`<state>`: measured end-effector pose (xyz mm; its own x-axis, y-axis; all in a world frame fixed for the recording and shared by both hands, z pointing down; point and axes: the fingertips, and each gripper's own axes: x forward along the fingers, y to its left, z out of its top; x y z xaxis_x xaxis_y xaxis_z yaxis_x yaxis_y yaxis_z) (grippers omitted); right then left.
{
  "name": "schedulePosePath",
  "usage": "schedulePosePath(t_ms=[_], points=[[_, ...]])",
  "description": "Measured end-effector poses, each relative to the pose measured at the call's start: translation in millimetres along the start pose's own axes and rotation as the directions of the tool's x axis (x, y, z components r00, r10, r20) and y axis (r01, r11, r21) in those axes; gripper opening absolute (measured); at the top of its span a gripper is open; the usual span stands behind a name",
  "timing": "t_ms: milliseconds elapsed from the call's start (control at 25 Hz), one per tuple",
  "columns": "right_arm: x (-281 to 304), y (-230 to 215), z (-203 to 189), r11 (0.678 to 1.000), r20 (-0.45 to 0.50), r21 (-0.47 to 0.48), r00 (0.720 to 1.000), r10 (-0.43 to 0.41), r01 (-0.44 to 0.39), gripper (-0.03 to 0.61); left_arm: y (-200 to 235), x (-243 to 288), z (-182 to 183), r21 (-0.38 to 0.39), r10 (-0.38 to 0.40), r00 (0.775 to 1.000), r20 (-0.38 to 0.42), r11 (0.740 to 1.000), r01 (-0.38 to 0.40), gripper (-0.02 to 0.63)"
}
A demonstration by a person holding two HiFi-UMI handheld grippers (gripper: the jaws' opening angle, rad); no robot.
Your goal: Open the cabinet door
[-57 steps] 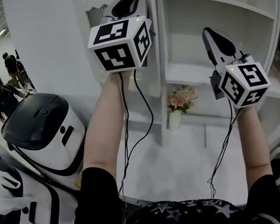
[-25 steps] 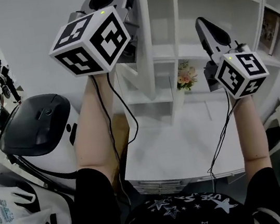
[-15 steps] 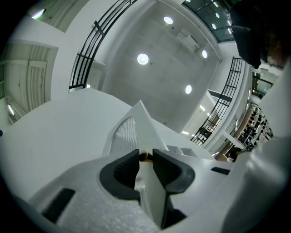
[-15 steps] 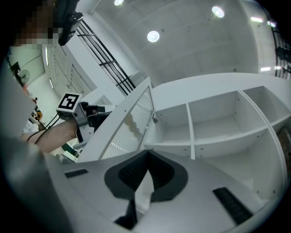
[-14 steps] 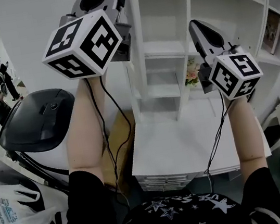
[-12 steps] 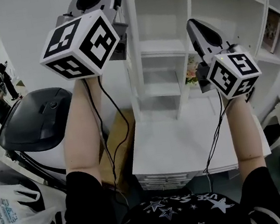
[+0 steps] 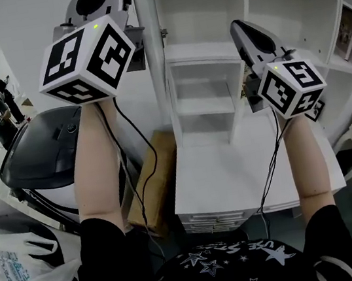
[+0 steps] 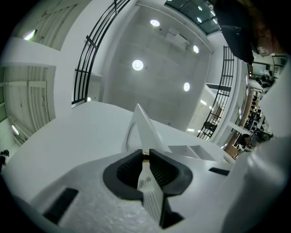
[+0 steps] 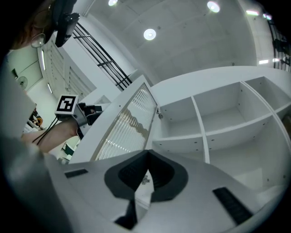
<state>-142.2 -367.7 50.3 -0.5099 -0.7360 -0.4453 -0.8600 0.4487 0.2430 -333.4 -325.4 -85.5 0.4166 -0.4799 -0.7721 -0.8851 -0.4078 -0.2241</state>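
A: Left gripper status?
B: Jaws closing, nearly together, with a small brass knob pinched at the tips. The knob is on the cabinet door, which stands swung wide open, its ribbed glass facing the right gripper.
A: Right one?
B: Jaws together, empty, held up near the white shelves.

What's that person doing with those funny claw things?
A person is opening a white cabinet door with two hand-held grippers. The left gripper has the door's edge between its jaws, which are closing on it, and the door stands wide open from the shelves. The right gripper is shut and holds nothing.
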Motion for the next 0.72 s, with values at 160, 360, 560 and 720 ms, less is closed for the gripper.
schedulePosePath(t_ms=[160, 360, 560, 720], points=[[1, -5, -9, 0.999, -0.014, 0.028, 1.000, -0.016, 0.016, 0.005, 5, -1, -2, -0.009, -0.001, 1.000, -0.002, 1.000, 0.001, 0.046], [-4, -6, -23, 0.998, -0.032, 0.052, 0.999, -0.041, 0.043, 0.005, 18, -7, -1, 0.042, 0.019, 1.000, -0.017, 0.999, -0.018, 0.033], [-16, -8, -39, 0.992, -0.063, 0.101, 0.995, -0.071, 0.077, 0.005, 34, -15, 0, -0.005, 0.037, 0.999, -0.027, 0.999, -0.037, 0.020], [-26, -12, -45, 0.988, -0.084, 0.112, 0.992, -0.094, 0.104, 0.005, 33, -20, -12, -0.045, 0.025, 0.998, -0.061, 0.999, -0.027, 0.014]])
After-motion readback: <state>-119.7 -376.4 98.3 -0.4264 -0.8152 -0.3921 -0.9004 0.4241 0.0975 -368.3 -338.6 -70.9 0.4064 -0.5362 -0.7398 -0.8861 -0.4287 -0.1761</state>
